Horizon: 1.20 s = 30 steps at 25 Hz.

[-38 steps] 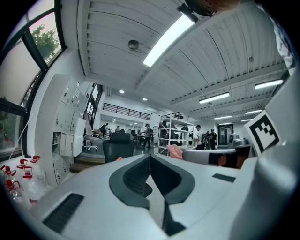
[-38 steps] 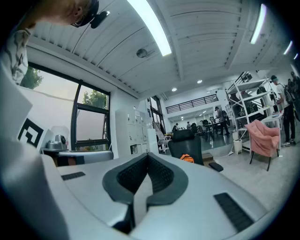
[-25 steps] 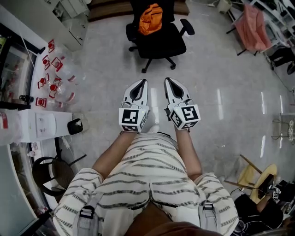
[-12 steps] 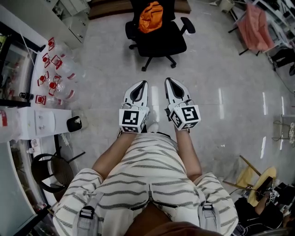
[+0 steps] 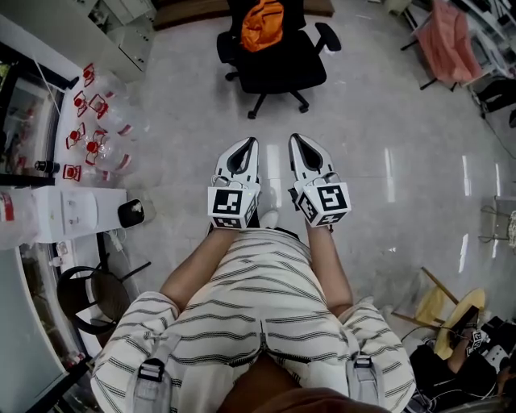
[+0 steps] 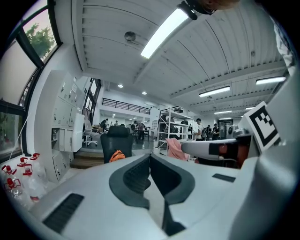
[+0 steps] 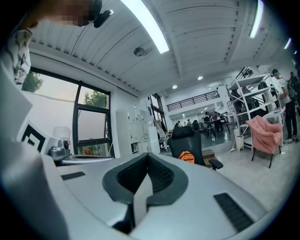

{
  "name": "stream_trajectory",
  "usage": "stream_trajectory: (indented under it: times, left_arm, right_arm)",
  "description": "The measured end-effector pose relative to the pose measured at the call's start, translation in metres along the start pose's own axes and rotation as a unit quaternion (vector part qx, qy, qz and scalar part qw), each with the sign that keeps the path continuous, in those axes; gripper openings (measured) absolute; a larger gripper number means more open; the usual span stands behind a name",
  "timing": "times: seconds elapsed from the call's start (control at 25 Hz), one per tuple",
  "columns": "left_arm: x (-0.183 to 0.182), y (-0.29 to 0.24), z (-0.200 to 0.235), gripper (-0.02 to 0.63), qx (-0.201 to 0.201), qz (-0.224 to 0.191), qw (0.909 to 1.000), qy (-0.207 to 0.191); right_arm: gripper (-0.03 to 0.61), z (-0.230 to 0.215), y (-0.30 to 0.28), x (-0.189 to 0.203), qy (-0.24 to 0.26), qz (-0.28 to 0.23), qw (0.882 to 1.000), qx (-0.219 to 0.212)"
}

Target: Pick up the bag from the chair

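1. Basically not much is new. The orange bag (image 5: 262, 24) and the black office chair (image 5: 282, 68) sit a touch higher at top centre of the head view than a second ago. The bottles (image 5: 93, 137) at the left edge have slid up the same way. Both grippers keep their spot mid-frame, side by side.
2. For the task, this looks like the approach stage, with the pick not started. The bag lies on the chair seat against the backrest, untouched. It is well apart from both grippers, with bare floor (image 5: 379, 129) between.
3. The left gripper (image 5: 250, 143) has its jaws clenched tight together with nothing between them. It holds nothing and touches nothing. It points roughly level toward the chair, and in its own view the bag shows just left of the jaw tips, far off.
4. The right gripper (image 5: 295, 139) is the same, pads meeting at the tips and empty, in contact with nothing. In its own view the bag and chair sit right of the jaw tips, also distant.
5. The person's striped clothing (image 5: 258, 314) fills the bottom of the head view, and a pink cloth (image 5: 447, 40) hangs at upper right, away from the task.
6. My guess is that the gap to the chair has to close first. At least one pair of jaws must also open before the bag can be grasped.
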<state>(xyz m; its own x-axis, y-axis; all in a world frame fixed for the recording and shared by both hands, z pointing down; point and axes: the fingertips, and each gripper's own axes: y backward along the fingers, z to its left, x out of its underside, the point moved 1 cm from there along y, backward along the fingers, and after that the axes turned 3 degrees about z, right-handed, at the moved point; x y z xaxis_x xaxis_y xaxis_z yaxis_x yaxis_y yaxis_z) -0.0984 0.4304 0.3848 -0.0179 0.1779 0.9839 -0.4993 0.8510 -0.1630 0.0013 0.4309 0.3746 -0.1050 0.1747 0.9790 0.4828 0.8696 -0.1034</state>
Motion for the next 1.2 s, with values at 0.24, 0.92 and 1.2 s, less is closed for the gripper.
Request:
stream_trajectory:
  times: [0.24, 0.92, 1.2]
  left_arm:
    - [-0.005, -0.016, 0.002, 0.023, 0.008, -0.006, 1.0000, 0.002]
    - [-0.002, -0.100, 0.038, 0.023, 0.004, 0.010, 0.9999, 0.012]
    - [-0.006, -0.157, 0.063, 0.023, 0.003, 0.013, 0.9998, 0.017]
  right_arm:
    - [0.018, -0.011, -0.009, -0.003, 0.002, 0.002, 1.000, 0.009]
    - [0.018, -0.065, -0.081, -0.001, -0.005, 0.018, 1.000, 0.013]
    - [0.018, -0.099, -0.131, -0.005, -0.001, 0.028, 1.000, 0.012]
